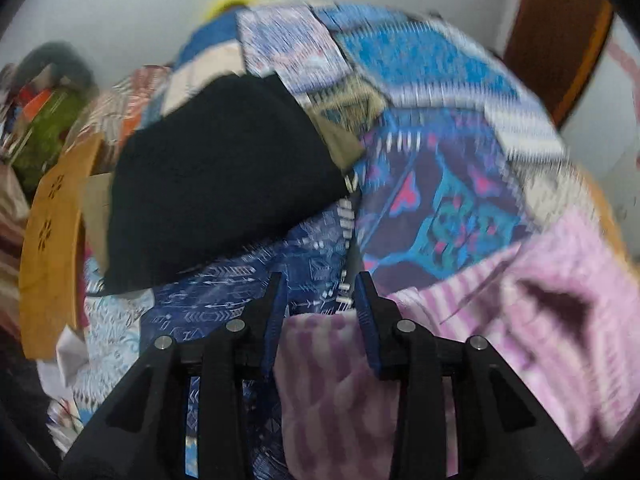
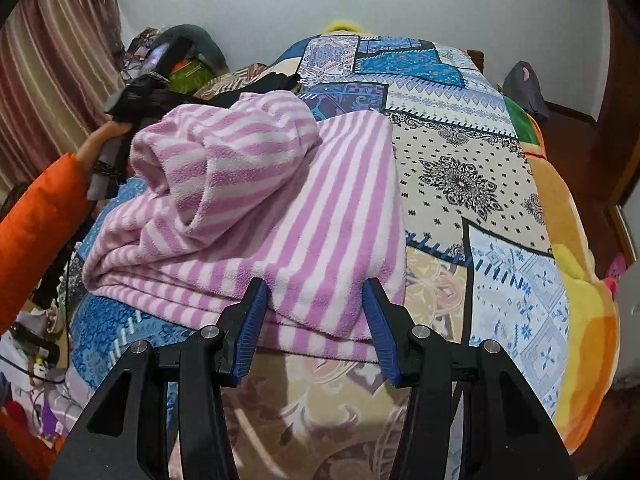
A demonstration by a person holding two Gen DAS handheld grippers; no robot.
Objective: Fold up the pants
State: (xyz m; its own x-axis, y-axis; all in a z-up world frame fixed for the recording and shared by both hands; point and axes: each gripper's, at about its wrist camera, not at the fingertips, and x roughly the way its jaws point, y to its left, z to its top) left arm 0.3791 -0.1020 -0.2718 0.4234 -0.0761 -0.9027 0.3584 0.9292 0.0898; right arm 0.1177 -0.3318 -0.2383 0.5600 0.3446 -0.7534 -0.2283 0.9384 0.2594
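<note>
Bedspread (image 2: 460, 152) right of pants (image 2: 280, 208) — open.

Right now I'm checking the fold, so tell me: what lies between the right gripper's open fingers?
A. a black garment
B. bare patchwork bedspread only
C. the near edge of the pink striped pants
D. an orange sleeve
C: in the right wrist view the right gripper stands open astride the near folded edge of the pink striped pants, which lie on the patchwork bedspread.

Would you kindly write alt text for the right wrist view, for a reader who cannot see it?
Pink-and-white striped fleece pants lie partly folded and bunched on a patchwork bedspread, with the right hand-held gripper open at their near edge. At the far left, a hand in an orange sleeve holds the left hand-held gripper beside the bunched fabric.
</note>
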